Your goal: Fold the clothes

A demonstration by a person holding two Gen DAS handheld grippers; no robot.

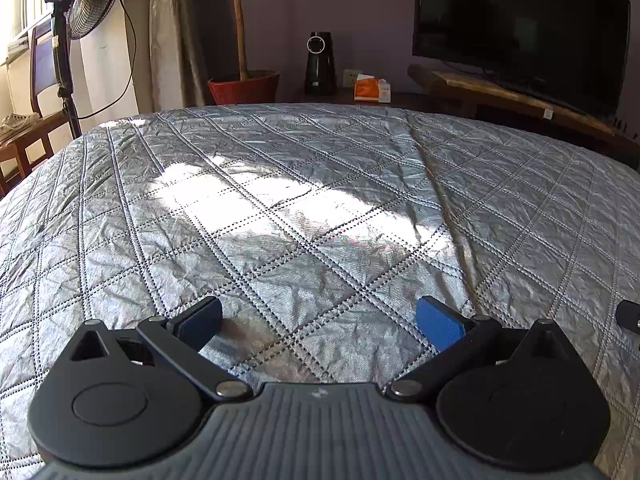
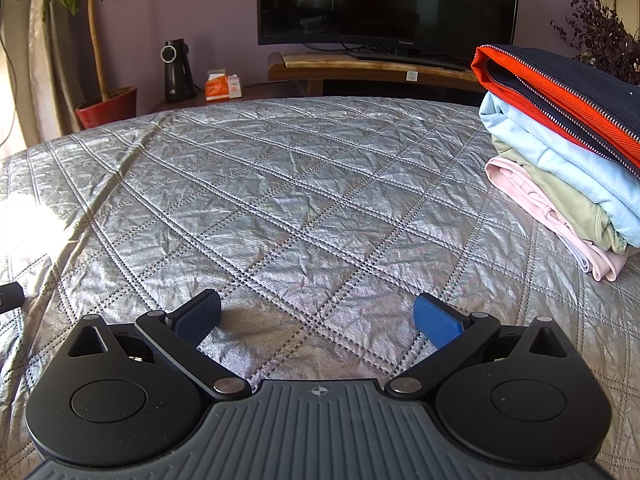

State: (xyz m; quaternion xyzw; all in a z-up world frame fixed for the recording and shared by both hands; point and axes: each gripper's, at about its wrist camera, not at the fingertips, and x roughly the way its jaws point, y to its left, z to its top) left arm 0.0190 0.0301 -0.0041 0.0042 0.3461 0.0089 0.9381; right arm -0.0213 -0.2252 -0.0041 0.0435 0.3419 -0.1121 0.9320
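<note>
1. The left gripper (image 1: pixel 320 322) hangs low over the bed (image 1: pixel 304 184); its jaws stand wide apart and hold nothing, only grey quilted cover shows between the blue pads (image 1: pixel 440 322).
2. The right gripper (image 2: pixel 318 320) is also low over the same cover, with its jaws wide apart and nothing in them.
3. In the right wrist view, the stack of folded clothes (image 2: pixel 560 152) lies on the bed at about 2 o'clock, well apart from the jaws. From top to bottom it shows a dark zipped piece with orange lining (image 2: pixel 568 84), a light blue piece, a pale green one and a pink one.
4. A bright sun patch (image 1: pixel 256 196) falls on the cover at 12 o'clock in the left wrist view.
5. Behind the bed stand a dark television (image 2: pixel 388 0) on a wooden stand, an orange box (image 2: pixel 222 87), a black device (image 2: pixel 176 70) and a plant in a red pot (image 2: pixel 106 106) at 10 o'clock.
6. A standing fan (image 1: pixel 86 4) is at 11 o'clock in the left wrist view.
</note>
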